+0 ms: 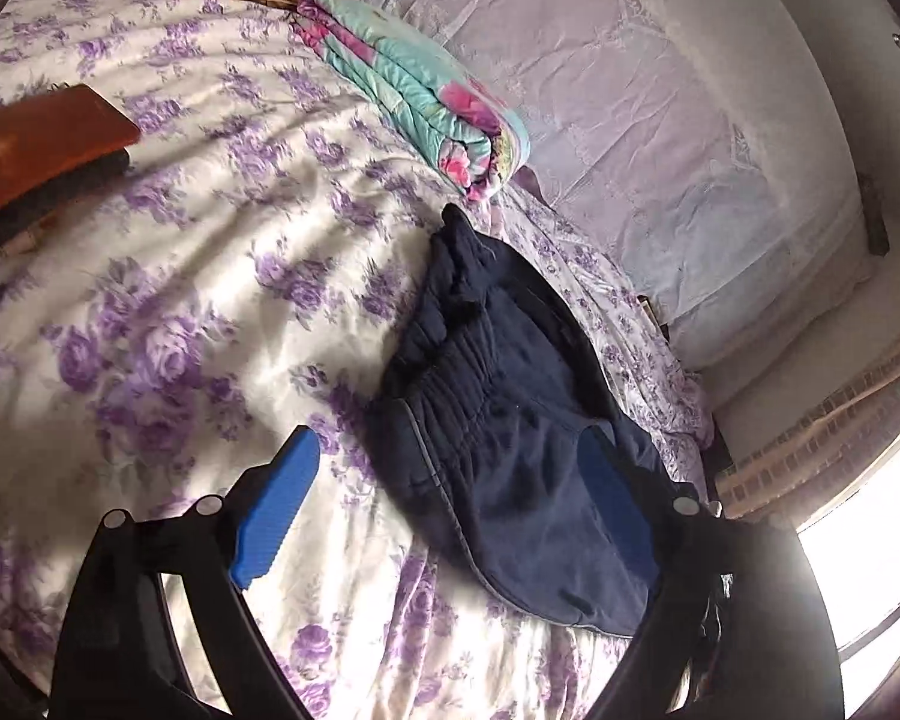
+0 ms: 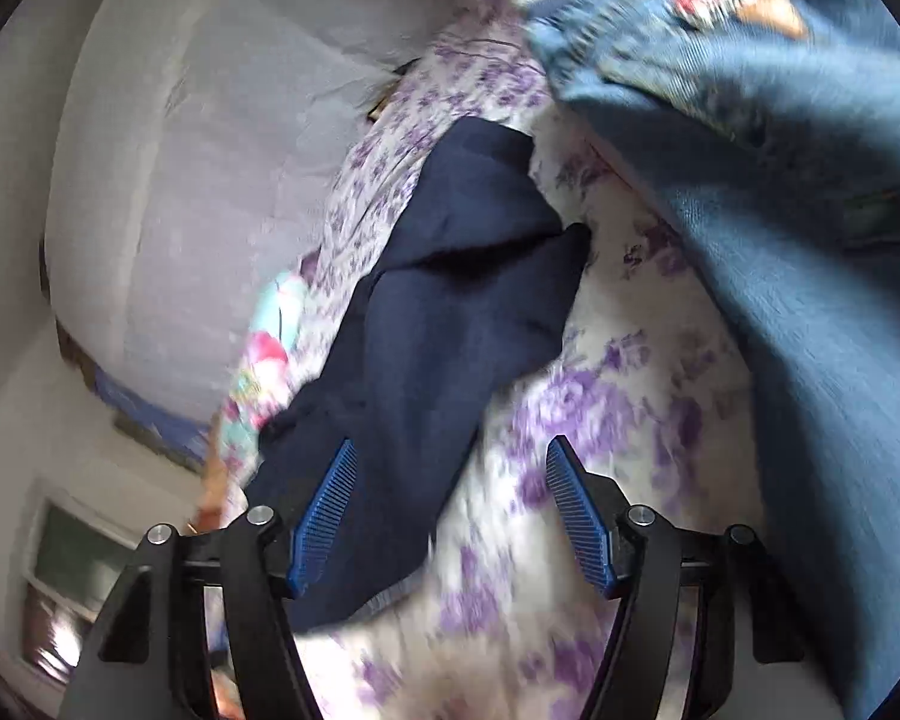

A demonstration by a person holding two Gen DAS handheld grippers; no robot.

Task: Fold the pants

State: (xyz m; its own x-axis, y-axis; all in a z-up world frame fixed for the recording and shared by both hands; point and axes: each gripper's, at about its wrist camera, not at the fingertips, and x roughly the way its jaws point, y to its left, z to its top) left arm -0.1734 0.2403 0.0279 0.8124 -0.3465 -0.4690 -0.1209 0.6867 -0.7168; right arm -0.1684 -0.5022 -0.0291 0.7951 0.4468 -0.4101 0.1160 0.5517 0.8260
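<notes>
Claws [image 1: 450,498] gape; quilt [image 1: 414,90] beyond pants [image 1: 510,420].

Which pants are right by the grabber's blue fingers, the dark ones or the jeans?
The dark navy pants. They lie on the purple-flowered bedsheet and reach between the right gripper fingers; the light blue denim jeans sit off to the side.

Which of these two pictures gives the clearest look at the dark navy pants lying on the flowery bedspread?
The left wrist view: it is sharp and shows the navy pants with their gathered waistband and pale edge trim. The right wrist view is motion-blurred and shows the pants only as a plain dark strip, with no waistband detail.
</notes>
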